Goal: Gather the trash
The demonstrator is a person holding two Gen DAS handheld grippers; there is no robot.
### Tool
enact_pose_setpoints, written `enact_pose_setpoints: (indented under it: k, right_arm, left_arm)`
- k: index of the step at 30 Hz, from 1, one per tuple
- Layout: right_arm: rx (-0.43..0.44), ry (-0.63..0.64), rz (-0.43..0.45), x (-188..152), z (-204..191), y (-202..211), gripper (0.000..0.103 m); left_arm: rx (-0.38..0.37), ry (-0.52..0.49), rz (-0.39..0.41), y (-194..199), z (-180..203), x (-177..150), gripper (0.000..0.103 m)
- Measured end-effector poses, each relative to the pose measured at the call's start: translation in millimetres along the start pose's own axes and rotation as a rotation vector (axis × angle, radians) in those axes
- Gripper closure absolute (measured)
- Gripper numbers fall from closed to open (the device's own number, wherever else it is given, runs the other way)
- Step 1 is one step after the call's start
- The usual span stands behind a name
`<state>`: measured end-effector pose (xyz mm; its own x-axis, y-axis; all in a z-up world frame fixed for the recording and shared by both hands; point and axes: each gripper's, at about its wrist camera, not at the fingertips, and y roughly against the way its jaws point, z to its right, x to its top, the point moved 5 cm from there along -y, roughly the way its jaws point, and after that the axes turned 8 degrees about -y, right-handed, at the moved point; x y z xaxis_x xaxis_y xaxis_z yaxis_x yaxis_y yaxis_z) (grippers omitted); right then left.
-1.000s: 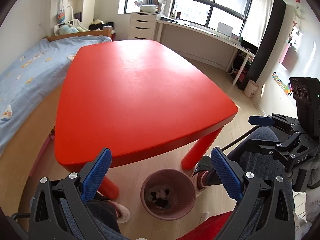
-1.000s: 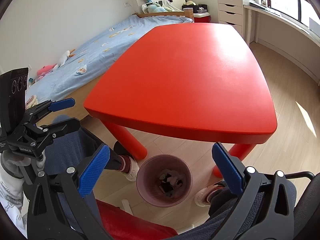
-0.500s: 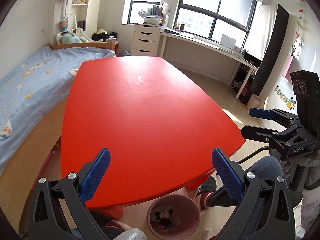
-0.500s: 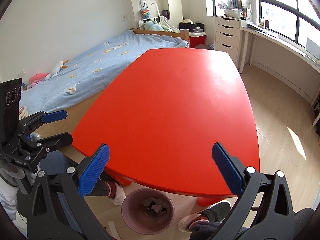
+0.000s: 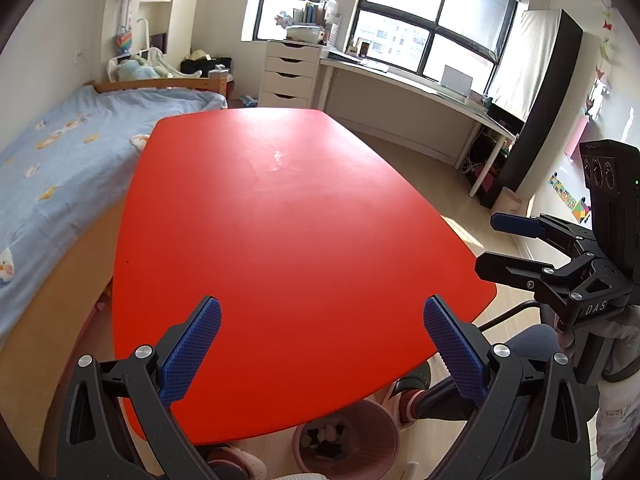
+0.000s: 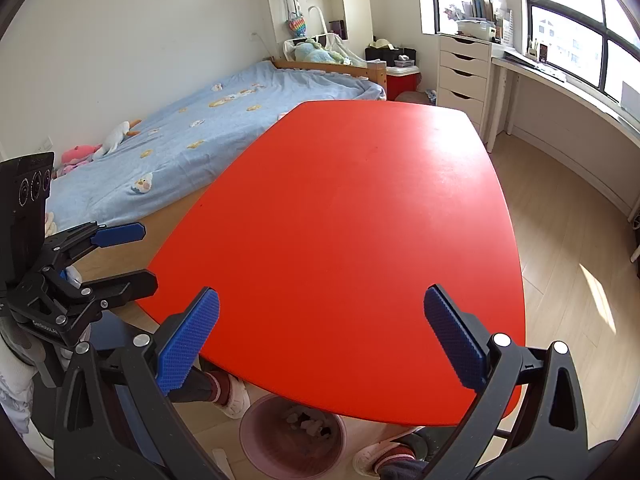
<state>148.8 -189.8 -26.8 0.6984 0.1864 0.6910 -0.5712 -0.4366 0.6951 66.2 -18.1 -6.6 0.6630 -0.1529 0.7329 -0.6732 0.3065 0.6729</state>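
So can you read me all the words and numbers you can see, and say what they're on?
"DAS": white letters on the right gripper, seen from the left wrist.
Left gripper: small print on its body, too blurred to read.
Books by the window: too small to read.
Red table: no writing.

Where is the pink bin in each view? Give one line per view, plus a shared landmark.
Left wrist view: bin at the bottom edge, right of centre, on the floor, partly hidden by the table's near edge.
Right wrist view: bin at the bottom edge, left of centre, under the table's near edge.
Shared landmark: the red table fills the middle of both.
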Motion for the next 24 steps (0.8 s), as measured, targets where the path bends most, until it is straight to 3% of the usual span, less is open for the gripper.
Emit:
enact_pose_setpoints:
  k: [24]
  right_arm:
    - [-0.001,-0.002,-0.011,-0.4,2.4,-3.1,0.003]
  left_arm:
    - [0.000,0.011,-0.003,-2.1,-3.1,0.8,0.006]
